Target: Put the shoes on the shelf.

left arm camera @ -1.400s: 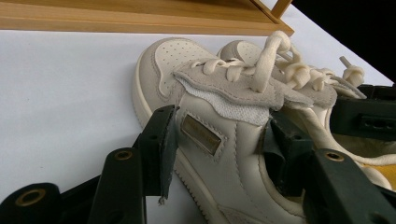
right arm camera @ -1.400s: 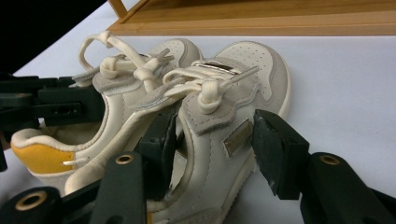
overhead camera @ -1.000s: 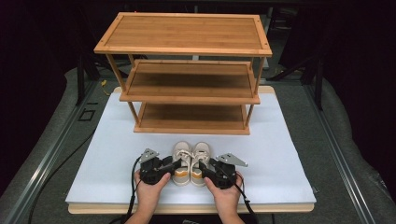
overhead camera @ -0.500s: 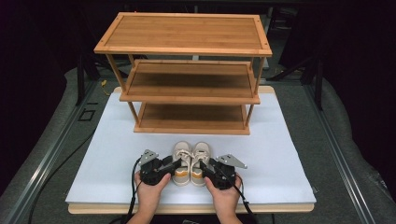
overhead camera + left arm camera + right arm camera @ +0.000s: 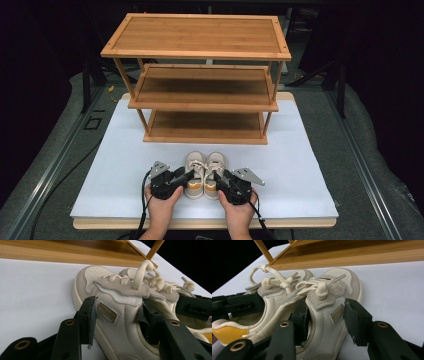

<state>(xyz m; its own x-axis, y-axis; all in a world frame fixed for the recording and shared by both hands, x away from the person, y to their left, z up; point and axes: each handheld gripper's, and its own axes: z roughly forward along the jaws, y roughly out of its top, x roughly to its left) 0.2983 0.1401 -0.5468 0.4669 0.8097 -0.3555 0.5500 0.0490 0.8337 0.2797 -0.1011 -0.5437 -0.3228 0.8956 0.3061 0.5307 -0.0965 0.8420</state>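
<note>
cream leather sneakers, a small pair with knotted laces and yellow heel lining, sit side by side on the white surface (image 5: 125, 165) just in front of the bamboo shoe rack (image 5: 200, 75). each tool straddles its own shoe's side wall, apparently so both can be lifted together: left tool (image 5: 116, 312) on the left sneaker (image 5: 112, 300), right tool (image 5: 325, 315) on the right sneaker (image 5: 332, 297), jaws narrowed about the leather.

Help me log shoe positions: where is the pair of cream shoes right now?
In the high view the pair of cream shoes sits side by side on the white board, near its front edge, just before the wooden rack, between the left gripper and right gripper.
</note>
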